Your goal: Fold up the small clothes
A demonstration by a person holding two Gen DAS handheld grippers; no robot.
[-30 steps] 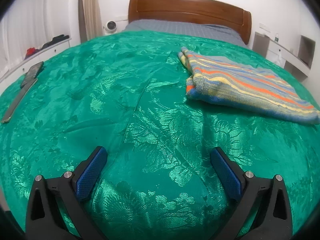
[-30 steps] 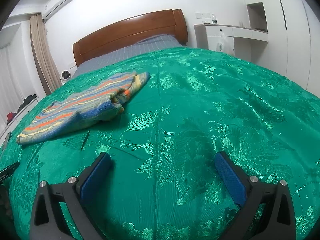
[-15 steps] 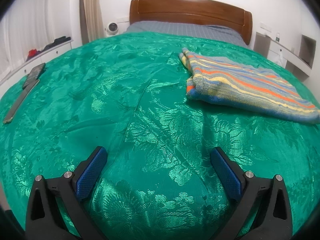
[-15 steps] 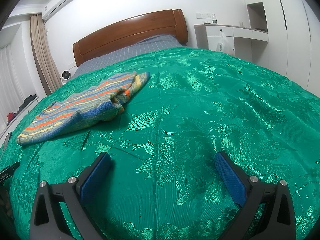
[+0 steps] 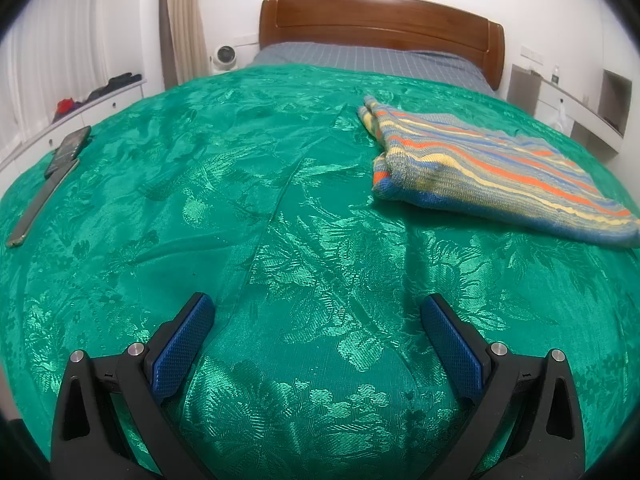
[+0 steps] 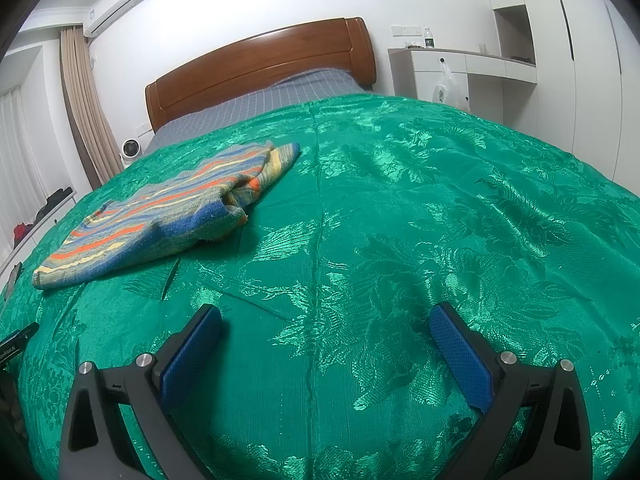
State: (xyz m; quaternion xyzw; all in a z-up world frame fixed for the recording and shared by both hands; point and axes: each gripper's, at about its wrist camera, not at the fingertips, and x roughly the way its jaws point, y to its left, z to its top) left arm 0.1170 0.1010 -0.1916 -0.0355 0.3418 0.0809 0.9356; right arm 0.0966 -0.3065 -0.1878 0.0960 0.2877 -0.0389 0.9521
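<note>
Striped garment [image 5: 484,168], knitted in blue, orange and yellow bands, lay folded on the green bedspread [image 5: 280,184], well ahead of both tools and touched by neither.

Going left to right in the left wrist view: a white dresser [image 5: 80,108] stood by the wall with dark and red clothes heaped on top; on the bedspread's left edge a dark phone [image 5: 68,150] lay just beyond a long thin flat object [image 5: 38,208], the two about end to end. A beige curtain [image 5: 184,20] hung behind, with a small white fan [image 5: 225,56] beside it. Next came the wooden headboard [image 5: 380,20] and the grey checked sheet [image 5: 368,60] under it. The garment sat on the right half of the bed, its thicker folded end toward the middle. The left gripper [image 5: 318,304] hung low over bare bedspread, its blue-padded fingers spread wide and holding nothing.

In the right wrist view the garment [image 6: 168,216] appeared at the left, with its bunched end pointing toward the headboard [image 6: 260,68]. The right gripper [image 6: 326,314] was likewise spread wide over the bare cloth, empty. A white cabinet [image 6: 460,76] stood at the far right, with a small bottle [image 6: 429,37] on top.
</note>
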